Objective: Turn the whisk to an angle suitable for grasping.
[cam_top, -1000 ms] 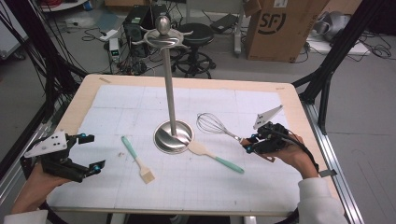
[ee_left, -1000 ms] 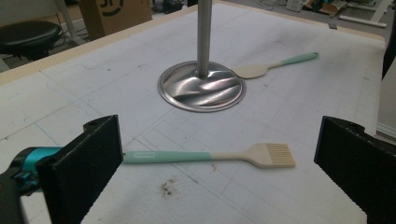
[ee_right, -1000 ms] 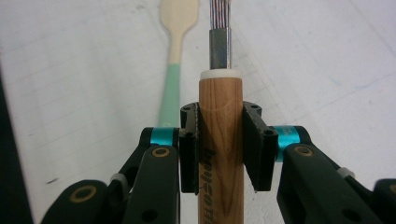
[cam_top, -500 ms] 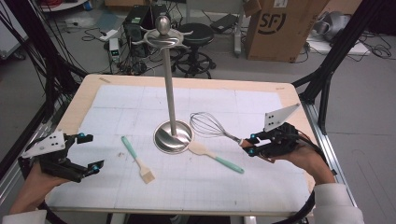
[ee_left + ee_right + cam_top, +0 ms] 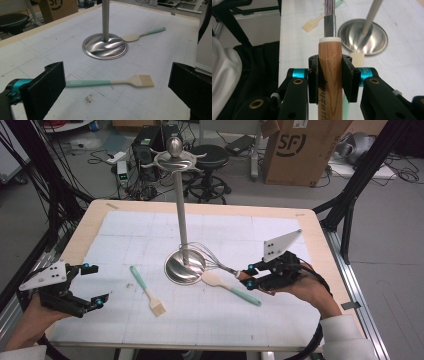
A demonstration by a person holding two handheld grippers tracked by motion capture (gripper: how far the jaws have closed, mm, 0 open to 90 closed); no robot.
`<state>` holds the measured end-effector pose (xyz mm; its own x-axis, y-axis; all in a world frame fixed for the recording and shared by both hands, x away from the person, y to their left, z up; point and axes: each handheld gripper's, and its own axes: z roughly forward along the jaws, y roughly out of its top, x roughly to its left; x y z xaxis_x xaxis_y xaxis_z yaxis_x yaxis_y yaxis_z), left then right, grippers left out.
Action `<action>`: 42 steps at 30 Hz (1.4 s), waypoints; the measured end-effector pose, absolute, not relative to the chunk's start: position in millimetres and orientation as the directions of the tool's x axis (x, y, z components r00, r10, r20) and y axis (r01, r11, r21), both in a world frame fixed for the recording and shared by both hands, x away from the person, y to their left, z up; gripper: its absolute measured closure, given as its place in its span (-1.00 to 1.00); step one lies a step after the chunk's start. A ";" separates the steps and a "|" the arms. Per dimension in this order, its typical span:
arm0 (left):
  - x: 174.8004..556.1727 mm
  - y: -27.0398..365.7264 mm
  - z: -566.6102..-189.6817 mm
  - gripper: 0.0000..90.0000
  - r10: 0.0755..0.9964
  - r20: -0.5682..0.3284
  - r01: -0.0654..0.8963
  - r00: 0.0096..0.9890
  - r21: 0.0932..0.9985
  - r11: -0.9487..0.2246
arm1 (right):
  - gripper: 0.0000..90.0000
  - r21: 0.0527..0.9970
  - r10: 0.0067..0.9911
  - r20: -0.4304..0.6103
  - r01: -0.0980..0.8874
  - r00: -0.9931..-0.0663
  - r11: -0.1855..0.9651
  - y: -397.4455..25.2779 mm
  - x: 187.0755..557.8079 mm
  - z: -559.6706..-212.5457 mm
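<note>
Left tool (image 5: 76,286) sits spread and empty at the near bench (image 5: 320,245) corner, right tool (image 5: 254,275) is pinching the whisk (image 5: 210,262) by its wooden handle, wires pointing left at the stand (image 5: 183,227), brush (image 5: 147,291) and spatula (image 5: 231,287) lying flat nearby.

A cardboard box (image 5: 299,151) stands on the floor beyond the surface (image 5: 320,245), a black stool (image 5: 212,157) to the box's left.
</note>
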<state>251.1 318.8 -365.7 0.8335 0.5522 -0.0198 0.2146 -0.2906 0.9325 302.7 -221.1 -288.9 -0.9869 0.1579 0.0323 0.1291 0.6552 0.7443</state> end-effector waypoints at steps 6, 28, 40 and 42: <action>249.7 320.6 -364.7 -0.96 0.545 -0.018 0.211 0.838 0.932 -0.294 | 0.56 0.772 0.122 0.038 0.106 -0.992 0.627 -195.1 303.4 -290.7; 247.5 322.6 -363.0 -0.96 0.527 -0.013 0.198 0.850 0.934 -0.296 | 0.56 0.776 0.092 0.051 0.097 -0.994 0.623 -124.2 309.9 -313.7; 247.1 322.7 -362.0 -0.96 0.518 -0.009 0.190 0.855 0.935 -0.299 | 0.56 0.767 0.078 0.052 0.089 -0.996 0.636 -99.6 314.3 -331.3; 246.7 323.1 -362.0 -0.96 0.516 -0.008 0.188 0.857 0.936 -0.298 | 0.56 0.763 0.074 0.058 0.092 -0.996 0.640 -96.2 314.2 -335.4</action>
